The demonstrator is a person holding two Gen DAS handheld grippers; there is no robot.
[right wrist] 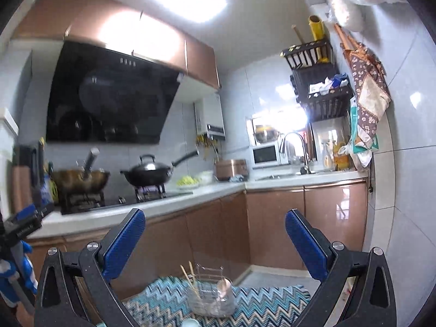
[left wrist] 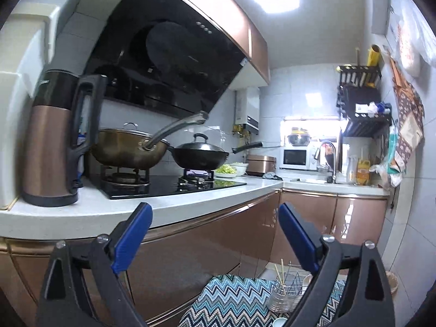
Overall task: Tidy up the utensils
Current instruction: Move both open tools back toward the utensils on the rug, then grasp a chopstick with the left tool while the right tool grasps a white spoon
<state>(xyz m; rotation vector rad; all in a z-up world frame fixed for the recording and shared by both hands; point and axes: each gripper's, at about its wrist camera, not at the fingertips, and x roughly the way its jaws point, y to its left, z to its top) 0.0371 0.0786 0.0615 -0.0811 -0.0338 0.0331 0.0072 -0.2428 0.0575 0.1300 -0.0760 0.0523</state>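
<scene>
looking level across a small kitchen through both wrist cameras, i have my left gripper (left wrist: 215, 215) and my right gripper (right wrist: 215, 223) both spread wide, blue pads far apart, nothing between them. the task's things sit low in view, below the fingers: a wire utensil holder (right wrist: 211, 294) with chopsticks (right wrist: 188, 275) standing in it, resting on a blue zigzag cloth (right wrist: 163, 299). in the left view the same holder (left wrist: 286, 291) shows beside the right finger. a copper-coloured cup (right wrist: 224, 288) leans at the holder. beyond, a white counter (left wrist: 169, 204) carries a brown kettle (left wrist: 54, 141), a brass-coloured pan (left wrist: 128, 147) and a lidded black wok (left wrist: 201, 155) on the burners. a plate of chopped greens (left wrist: 226, 170) sits just past the wok. the right view is slightly blurred.
</scene>
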